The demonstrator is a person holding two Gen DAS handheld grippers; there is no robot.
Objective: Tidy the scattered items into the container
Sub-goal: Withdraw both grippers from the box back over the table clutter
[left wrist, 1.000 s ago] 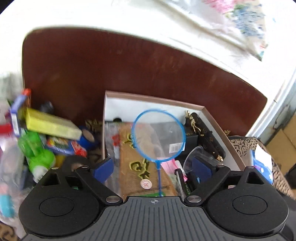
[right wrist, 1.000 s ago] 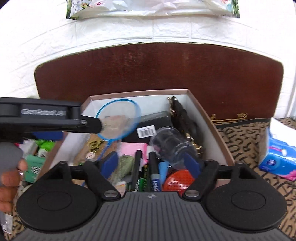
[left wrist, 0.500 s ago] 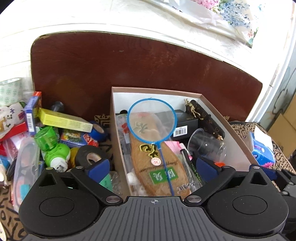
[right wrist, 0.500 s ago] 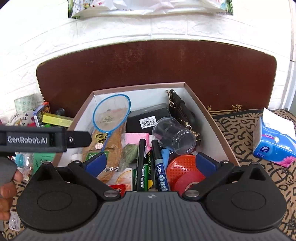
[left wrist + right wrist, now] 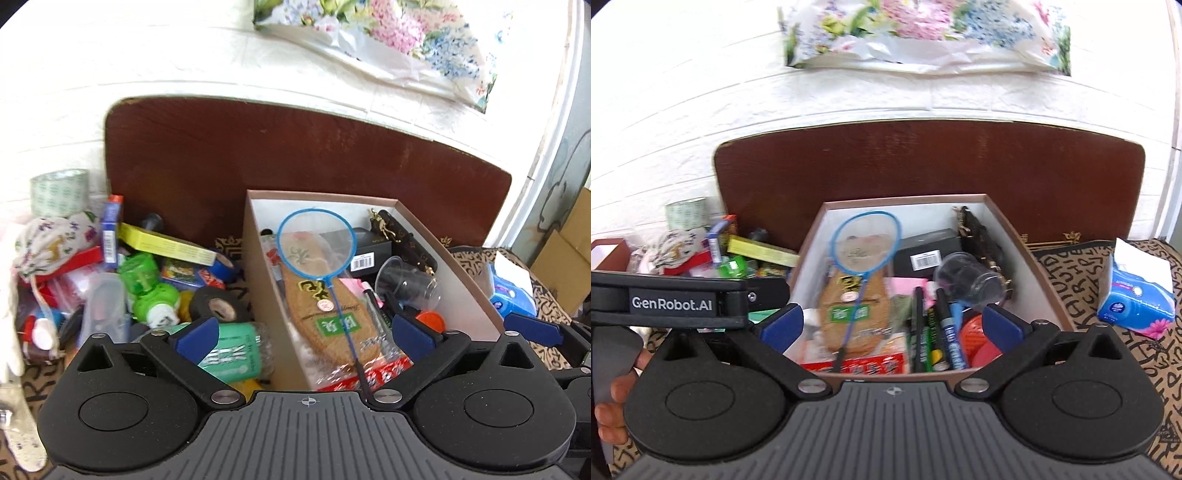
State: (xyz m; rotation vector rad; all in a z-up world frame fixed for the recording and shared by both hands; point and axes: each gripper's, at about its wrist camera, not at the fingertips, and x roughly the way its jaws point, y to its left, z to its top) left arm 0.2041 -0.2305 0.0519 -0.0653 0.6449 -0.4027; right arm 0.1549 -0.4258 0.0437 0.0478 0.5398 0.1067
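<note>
Both grippers hang over the near end of the tan cardboard box with white inner walls (image 5: pixel 1015 236). Right gripper (image 5: pixel 892 321): blue-padded tongs spread as wide as they go, nothing between them. Left gripper (image 5: pixel 303 334): tongs also apart and empty, straddling the box's left wall.

Box contents: the blue-rimmed hand net with thin blue handle (image 5: pixel 316 242) lies on a tan woven insole (image 5: pixel 325 299), hoop toward 12 o'clock, handle running to 6. A clear plastic cup (image 5: pixel 969 280) lies tipped at 3 o'clock of the net, dark marker pens (image 5: pixel 945 325) at 5 o'clock.

Loose items are heaped outside, at 9 o'clock of the box: a green plastic bottle (image 5: pixel 149 291), a roll of black tape (image 5: pixel 219 304), a flat yellow carton (image 5: pixel 166 245), a teal-labelled can (image 5: pixel 231 352) touching the left pad. A blue tissue pack (image 5: pixel 1134 299) sits well apart at 3 o'clock.

Judgement: this looks like the gap between a drop and the next pick. Much of the pile remains. The next move calls for the left gripper to swing toward 9 o'clock, settle over one item (the can is nearest) and close without dragging its neighbours.
</note>
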